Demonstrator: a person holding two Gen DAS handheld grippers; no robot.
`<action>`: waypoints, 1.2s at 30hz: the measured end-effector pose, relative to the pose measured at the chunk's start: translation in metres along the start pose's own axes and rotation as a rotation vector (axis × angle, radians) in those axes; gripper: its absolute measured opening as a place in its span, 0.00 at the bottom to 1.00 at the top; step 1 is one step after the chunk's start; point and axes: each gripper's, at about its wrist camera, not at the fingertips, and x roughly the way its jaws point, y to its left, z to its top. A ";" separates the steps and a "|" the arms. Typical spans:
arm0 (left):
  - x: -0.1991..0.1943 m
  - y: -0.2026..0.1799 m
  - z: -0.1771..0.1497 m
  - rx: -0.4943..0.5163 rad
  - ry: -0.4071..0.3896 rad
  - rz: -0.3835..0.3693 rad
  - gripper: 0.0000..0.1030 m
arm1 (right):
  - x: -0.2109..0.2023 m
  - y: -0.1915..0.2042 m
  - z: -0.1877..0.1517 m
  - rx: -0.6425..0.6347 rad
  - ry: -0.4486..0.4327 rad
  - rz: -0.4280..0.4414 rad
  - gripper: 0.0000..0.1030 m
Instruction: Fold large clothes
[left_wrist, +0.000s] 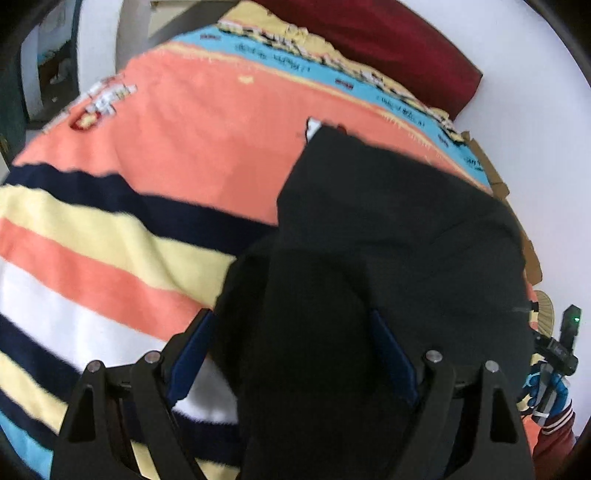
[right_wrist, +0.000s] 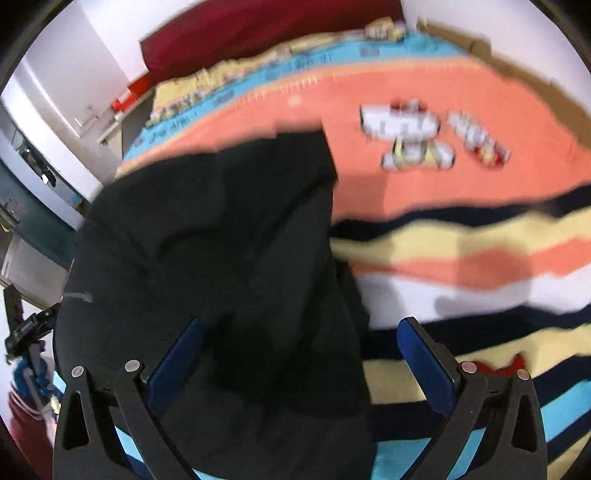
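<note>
A large black garment (left_wrist: 388, 236) lies folded on a striped bedspread (left_wrist: 166, 155); it also fills the left of the right wrist view (right_wrist: 221, 229). My left gripper (left_wrist: 291, 332) is open, its blue pads (left_wrist: 192, 354) wide apart on either side of the garment's near edge. My right gripper (right_wrist: 303, 343) is open too, blue pads (right_wrist: 424, 365) spread, with the garment's near end lying between them. Neither gripper pinches the cloth. The right wrist view is blurred.
The bedspread (right_wrist: 461, 177) is orange with navy, yellow, white and blue stripes and cartoon prints. A dark red headboard cushion (left_wrist: 399, 48) stands at the far end against a white wall. The other hand-held gripper (left_wrist: 561, 343) shows at the bed's right edge.
</note>
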 end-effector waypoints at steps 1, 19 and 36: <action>0.008 0.003 -0.001 -0.004 0.010 -0.011 0.87 | 0.010 -0.005 -0.001 0.027 0.021 0.024 0.99; 0.049 0.016 -0.034 -0.095 0.021 -0.332 0.90 | 0.078 -0.013 -0.023 0.090 0.065 0.320 0.96; -0.073 -0.048 -0.045 0.028 -0.161 -0.483 0.26 | -0.058 0.061 -0.031 -0.132 -0.186 0.359 0.20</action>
